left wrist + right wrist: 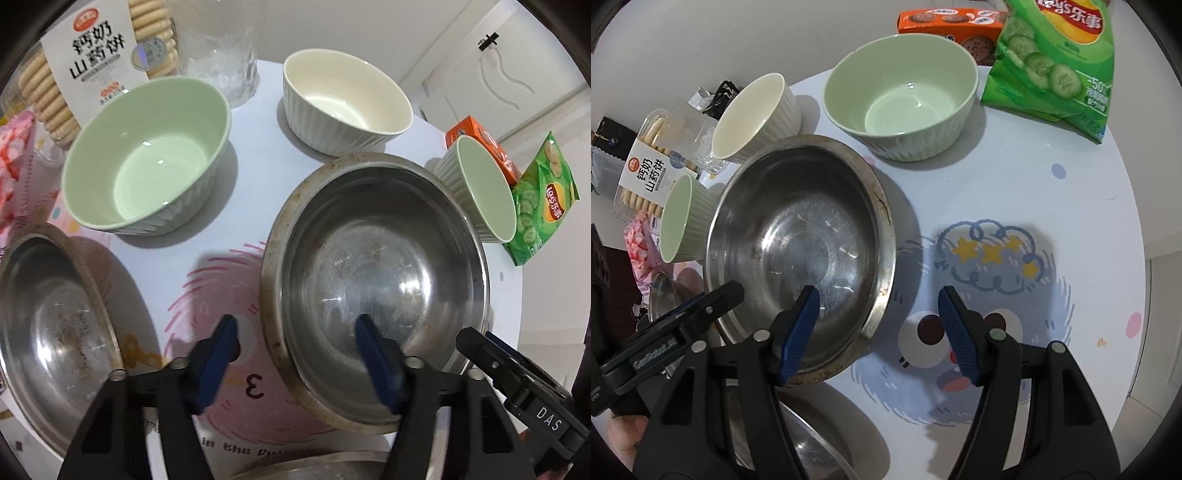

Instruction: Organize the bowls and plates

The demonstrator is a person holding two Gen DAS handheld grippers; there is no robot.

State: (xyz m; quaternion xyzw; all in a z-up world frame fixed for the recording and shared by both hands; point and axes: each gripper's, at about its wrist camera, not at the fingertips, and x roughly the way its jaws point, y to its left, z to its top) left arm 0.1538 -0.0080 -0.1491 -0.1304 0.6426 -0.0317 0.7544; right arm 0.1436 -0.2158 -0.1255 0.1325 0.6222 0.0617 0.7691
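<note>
A large steel bowl (373,284) sits mid-table; it also shows in the right wrist view (801,243). My left gripper (295,328) is open, its jaws astride the bowl's near-left rim. My right gripper (879,299) is open, astride the bowl's right rim. A second steel bowl (51,325) lies at the left. A third steel rim (314,467) shows at the bottom edge. Two green ribbed bowls (147,155) (901,99) and a white ribbed bowl (345,99) stand behind. Nothing is held.
A biscuit pack (99,59) and a glass (225,48) stand at the back left. An orange box (951,22) and a green chips bag (1060,62) lie at the right. The table edge (1137,258) curves close on the right.
</note>
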